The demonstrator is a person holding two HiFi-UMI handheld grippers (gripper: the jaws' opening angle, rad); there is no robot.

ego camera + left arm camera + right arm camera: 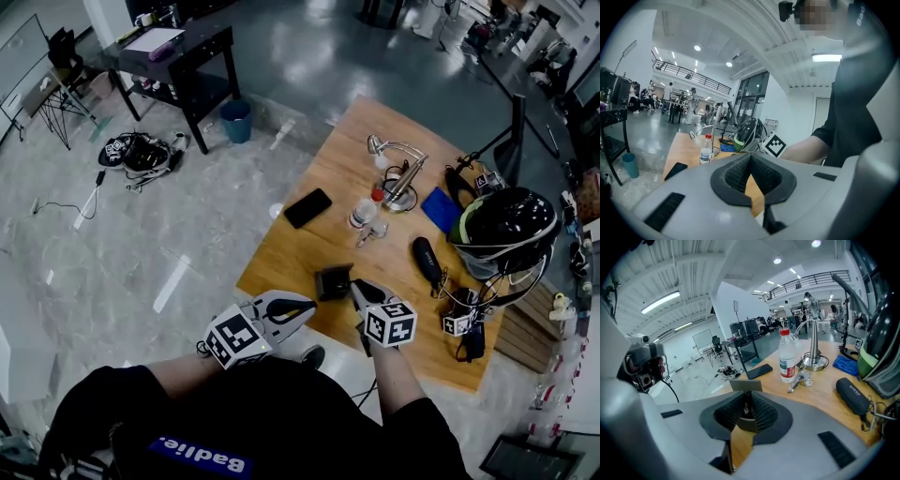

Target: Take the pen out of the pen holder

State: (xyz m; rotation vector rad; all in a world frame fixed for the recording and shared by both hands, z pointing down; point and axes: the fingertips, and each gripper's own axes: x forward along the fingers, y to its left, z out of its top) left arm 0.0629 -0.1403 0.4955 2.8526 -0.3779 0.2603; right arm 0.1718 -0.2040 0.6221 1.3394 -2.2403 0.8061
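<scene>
R claw [746, 398] pinched narrow on the thin pen [746, 409], right at the dark pen holder [332, 282] nr the counter's [309, 246] front edge. L claw [751, 172] closed, empty, just beside.

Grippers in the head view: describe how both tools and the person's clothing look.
The left gripper and right gripper have pale grey shells, each bearing a white cube with black square markers. Claw pads are dark, ribbed. Sleeves are black.
</scene>
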